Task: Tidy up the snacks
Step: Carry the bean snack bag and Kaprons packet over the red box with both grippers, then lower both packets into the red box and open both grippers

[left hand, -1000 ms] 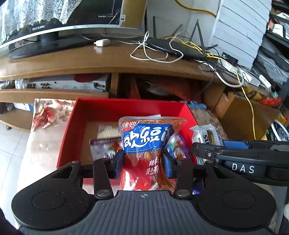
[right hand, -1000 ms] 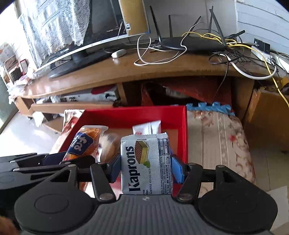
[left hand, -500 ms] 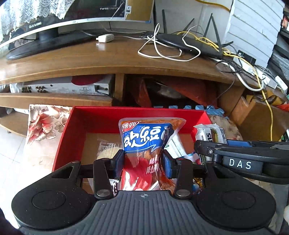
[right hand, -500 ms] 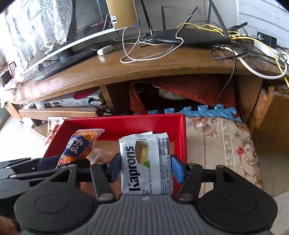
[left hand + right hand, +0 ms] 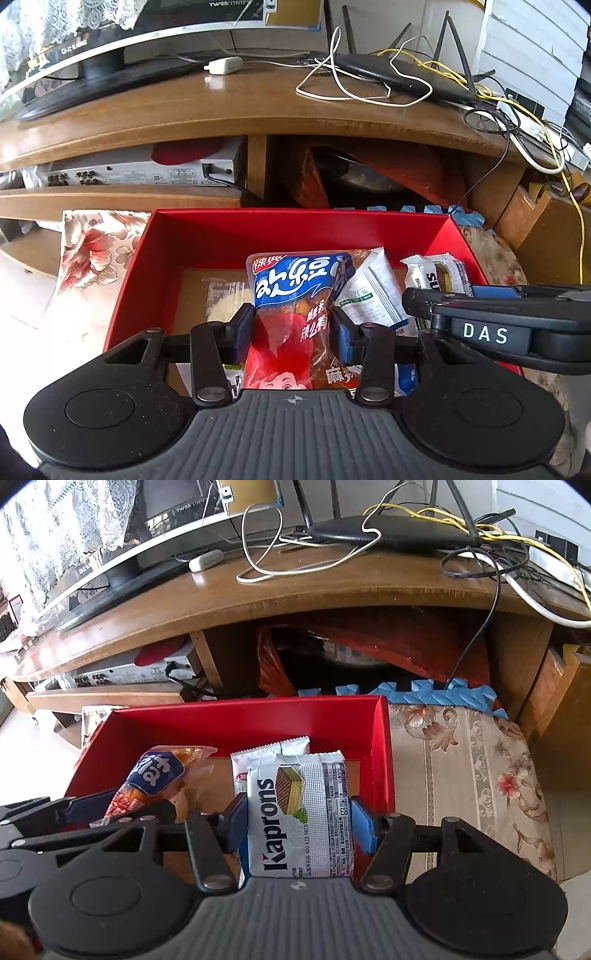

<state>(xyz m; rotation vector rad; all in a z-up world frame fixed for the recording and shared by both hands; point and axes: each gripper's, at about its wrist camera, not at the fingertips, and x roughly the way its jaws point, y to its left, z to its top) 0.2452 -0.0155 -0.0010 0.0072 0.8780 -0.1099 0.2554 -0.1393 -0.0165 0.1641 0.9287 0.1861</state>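
In the left wrist view, the left gripper (image 5: 292, 328) sits at the lower centre of the frame, its two blue pads pressed against the sides of a blue-and-red snack bag (image 5: 295, 314) that stands upright between them, top edge toward the centre of the frame. At the right edge, level with those pads, the right gripper (image 5: 439, 302) reaches in sideways (its black arm reads "DAS"), clamped on a white Kaprons wafer pack (image 5: 439, 273). Both packets hang over the open red box (image 5: 295, 229), which fills the middle of the frame. On the brown floor of the box, left of the bag, lies a clear pale packet (image 5: 225, 299); right of the bag lies a white packet with green print (image 5: 373, 291).

In the right wrist view the wafer pack fills the lower centre, squeezed upright between the blue pads, with another white wrapper (image 5: 291, 746) just behind it and the snack bag at the lower left. Right of the box is a floral cushion (image 5: 461, 760).

Beyond the box, across the upper half of both frames, runs a wooden TV stand (image 5: 221, 110) carrying a television (image 5: 110, 40) at upper left, a white charger (image 5: 223, 65), and a black router (image 5: 402, 79) with tangled cables at upper right
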